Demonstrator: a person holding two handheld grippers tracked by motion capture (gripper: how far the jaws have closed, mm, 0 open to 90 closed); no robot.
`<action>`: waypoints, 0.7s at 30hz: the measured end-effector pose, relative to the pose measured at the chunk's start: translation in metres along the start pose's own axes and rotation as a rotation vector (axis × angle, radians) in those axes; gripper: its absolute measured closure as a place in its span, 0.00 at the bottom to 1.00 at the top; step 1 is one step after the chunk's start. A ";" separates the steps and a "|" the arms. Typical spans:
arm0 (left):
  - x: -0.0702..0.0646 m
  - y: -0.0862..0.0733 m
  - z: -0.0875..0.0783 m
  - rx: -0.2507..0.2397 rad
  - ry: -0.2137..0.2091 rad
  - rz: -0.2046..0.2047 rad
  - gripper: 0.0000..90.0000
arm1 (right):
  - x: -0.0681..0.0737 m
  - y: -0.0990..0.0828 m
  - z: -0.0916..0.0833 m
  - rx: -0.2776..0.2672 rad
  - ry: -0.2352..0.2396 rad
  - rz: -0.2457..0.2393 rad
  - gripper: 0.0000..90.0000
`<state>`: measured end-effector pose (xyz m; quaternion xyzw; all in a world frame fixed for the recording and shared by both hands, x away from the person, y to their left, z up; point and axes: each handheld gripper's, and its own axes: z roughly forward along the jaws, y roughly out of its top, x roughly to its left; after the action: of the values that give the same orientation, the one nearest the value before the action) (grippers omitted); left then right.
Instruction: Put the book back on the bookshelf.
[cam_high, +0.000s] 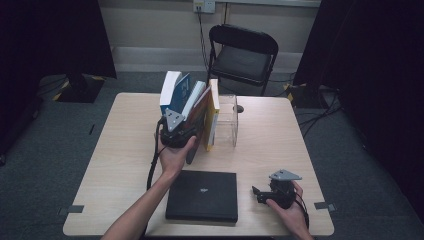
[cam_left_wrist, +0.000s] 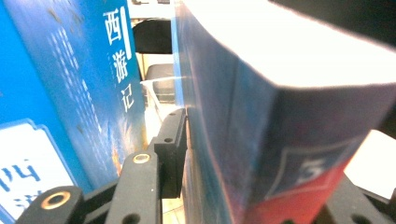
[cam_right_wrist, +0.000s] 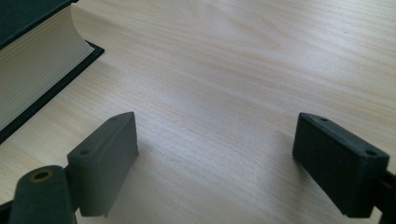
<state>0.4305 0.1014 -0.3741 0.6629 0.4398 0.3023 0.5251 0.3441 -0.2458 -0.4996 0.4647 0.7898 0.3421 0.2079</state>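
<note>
Several books (cam_high: 192, 100) stand leaning in a row at the table's middle. My left gripper (cam_high: 184, 116) reaches into the row from the near side, held by a hand. In the left gripper view a thick blue and red book (cam_left_wrist: 261, 116) sits between the jaws of the left gripper (cam_left_wrist: 257, 177). The left pad (cam_left_wrist: 170, 144) lies right beside its cover and the pads do not seem to press. A blue book with white characters (cam_left_wrist: 70, 93) leans just left of that jaw. My right gripper (cam_high: 257, 192) rests low near the front right, and its jaws (cam_right_wrist: 215, 158) stand open over bare wood.
A black hardcover book (cam_high: 202, 195) lies flat at the table's front edge, and its page block (cam_right_wrist: 32, 70) is at the left of the right gripper view. A clear plastic stand (cam_high: 227, 120) borders the row's right side. A black folding chair (cam_high: 242, 52) stands behind the table (cam_high: 125, 150).
</note>
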 end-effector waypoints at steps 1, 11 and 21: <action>0.001 0.001 -0.001 0.001 -0.009 0.004 0.64 | 0.000 0.000 0.000 0.000 0.000 0.000 0.15; 0.007 0.025 -0.013 0.050 -0.086 0.007 0.59 | 0.000 0.000 0.000 0.000 0.000 0.001 0.15; 0.014 0.065 -0.023 0.117 -0.139 -0.023 0.64 | 0.000 0.000 0.000 0.000 0.000 0.000 0.15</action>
<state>0.4338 0.1197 -0.3062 0.7066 0.4267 0.2233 0.5183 0.3441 -0.2458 -0.4995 0.4649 0.7897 0.3421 0.2079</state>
